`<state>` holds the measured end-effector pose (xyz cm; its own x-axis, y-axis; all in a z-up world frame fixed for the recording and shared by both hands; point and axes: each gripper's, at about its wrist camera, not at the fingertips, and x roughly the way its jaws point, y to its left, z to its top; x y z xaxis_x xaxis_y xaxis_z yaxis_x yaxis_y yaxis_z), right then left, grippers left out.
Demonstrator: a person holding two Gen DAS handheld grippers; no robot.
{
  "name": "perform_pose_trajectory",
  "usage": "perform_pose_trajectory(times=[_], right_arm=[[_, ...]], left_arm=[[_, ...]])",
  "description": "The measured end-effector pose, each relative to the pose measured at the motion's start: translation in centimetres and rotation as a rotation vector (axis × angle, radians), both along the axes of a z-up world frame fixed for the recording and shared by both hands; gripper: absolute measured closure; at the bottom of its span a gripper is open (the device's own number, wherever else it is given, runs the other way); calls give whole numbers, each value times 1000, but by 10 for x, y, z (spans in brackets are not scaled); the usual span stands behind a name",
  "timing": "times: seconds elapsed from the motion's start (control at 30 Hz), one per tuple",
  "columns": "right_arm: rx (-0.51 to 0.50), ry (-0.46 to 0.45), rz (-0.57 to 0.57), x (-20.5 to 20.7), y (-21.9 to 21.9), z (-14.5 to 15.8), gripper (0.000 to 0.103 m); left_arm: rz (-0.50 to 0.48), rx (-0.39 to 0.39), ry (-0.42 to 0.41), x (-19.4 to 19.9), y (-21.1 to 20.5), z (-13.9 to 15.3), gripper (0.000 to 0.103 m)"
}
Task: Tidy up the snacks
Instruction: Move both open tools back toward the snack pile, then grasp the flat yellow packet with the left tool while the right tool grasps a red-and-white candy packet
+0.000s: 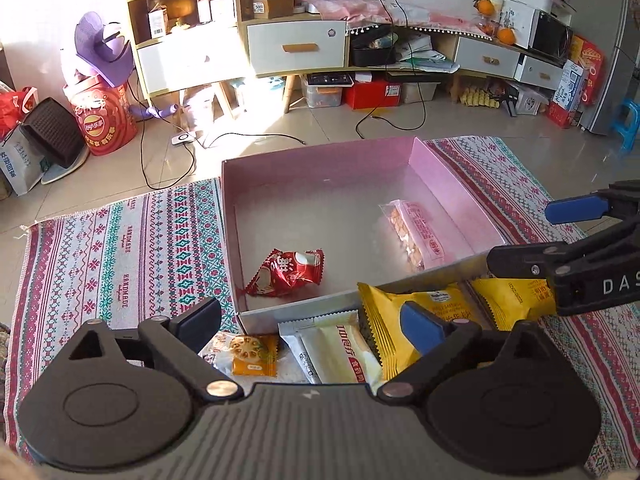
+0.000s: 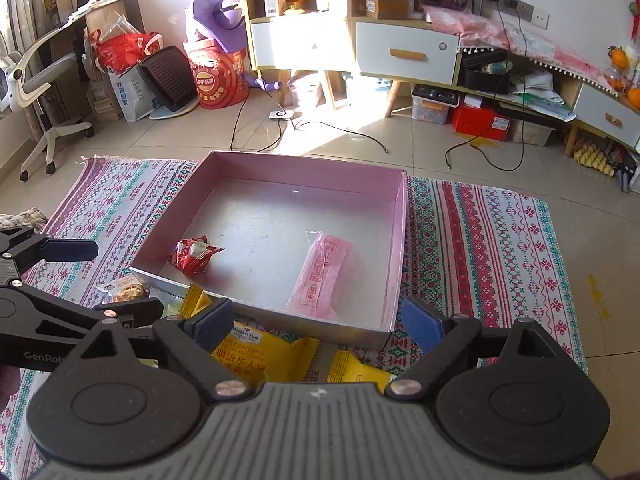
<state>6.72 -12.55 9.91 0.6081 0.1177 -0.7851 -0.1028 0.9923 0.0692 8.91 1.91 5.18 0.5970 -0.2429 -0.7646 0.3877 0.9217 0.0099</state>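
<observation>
A pink box lies open on the patterned mat. Inside it are a red snack packet and a pink snack packet. In front of the box lie an orange lotus-root packet, a white packet and two yellow packets. My left gripper is open above the white and orange packets. My right gripper is open above the yellow packets; it also shows at the right of the left wrist view.
The patterned mat lies on a tiled floor. Cables run across the floor behind the box. Cabinets, bags, a red bucket and an office chair stand at the back.
</observation>
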Motion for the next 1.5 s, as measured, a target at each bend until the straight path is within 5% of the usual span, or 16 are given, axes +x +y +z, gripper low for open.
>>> perform_pose_trajectory(times=[0.77, 1.23, 1.5], right_arm=[[-23, 64, 230, -71, 43, -29, 2], [-7, 75, 488, -96, 83, -33, 2], [45, 114, 566, -86, 97, -40, 18]], left_arm=[[-45, 37, 82, -71, 49, -23, 0], [-288, 71, 232, -110, 53, -49, 0], [-306, 103, 288, -111, 48, -68, 1]])
